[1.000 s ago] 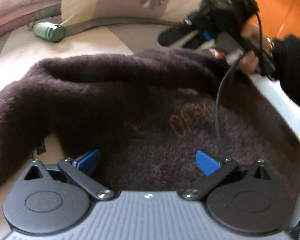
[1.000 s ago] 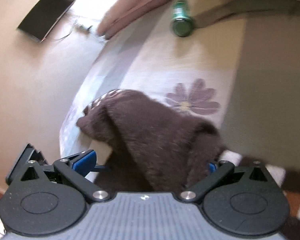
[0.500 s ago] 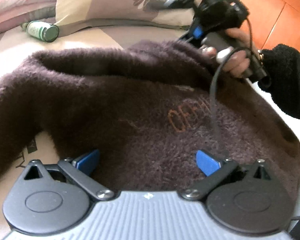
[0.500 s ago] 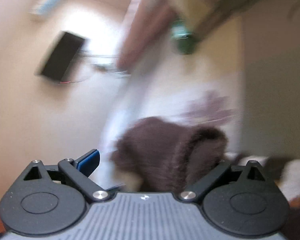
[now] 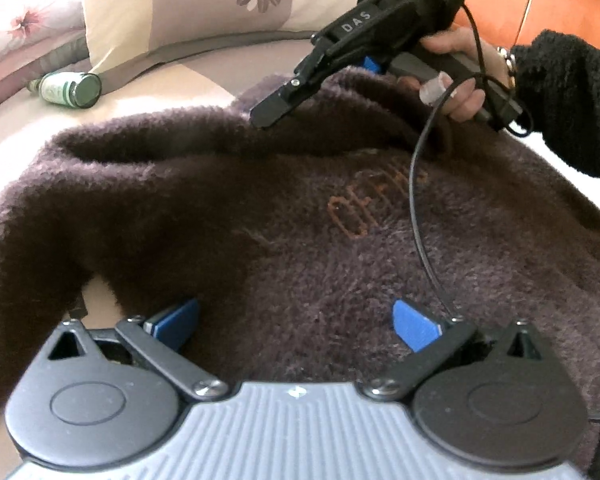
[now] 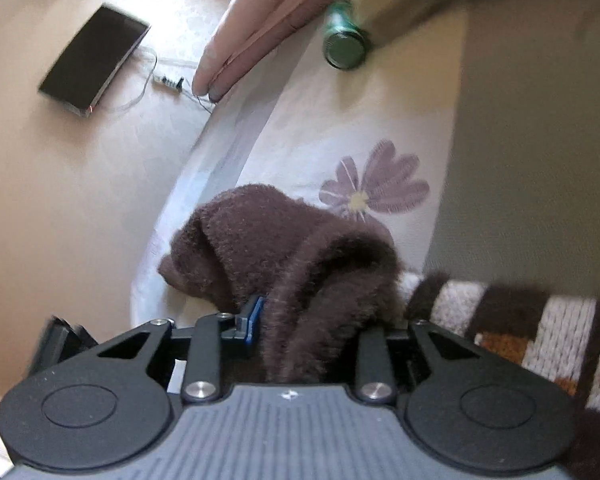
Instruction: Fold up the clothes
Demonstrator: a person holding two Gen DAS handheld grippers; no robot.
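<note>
The left claw point(image 5: 296, 322) stands wide, its two blue pads well apart and nothing between them. It hovers just over the dark brown fleece garment point(image 5: 300, 216), which spreads on the bed point(image 5: 172, 88) directly ahead of the claw and out to both sides. Orange lettering point(image 5: 376, 200) on the fleece lies ahead and a little to the right of this claw.

Farther ahead and to the right, the right claw point(image 5: 276, 110) is held by a hand point(image 5: 456, 76) in a black fuzzy sleeve point(image 5: 568, 100), at the far edge of the garment. In its own camera, the right claw point(image 6: 324, 328) is drawn narrow and clamps a thick fold of the fleece; the left blue pad presses against the fabric, while the right pad is hidden behind it. The gripped sleeve of the garment point(image 6: 284, 256) drapes away ahead of this claw onto the bed sheet, just short of a purple printed flower point(image 6: 374, 188).

A green bottle point(image 6: 346, 46) lies far ahead of the right claw beside a pillow point(image 5: 204, 8). A dark phone point(image 6: 94, 60) lies far ahead to its left. A brown-and-white checked cloth point(image 6: 540, 336) lies to its right.
</note>
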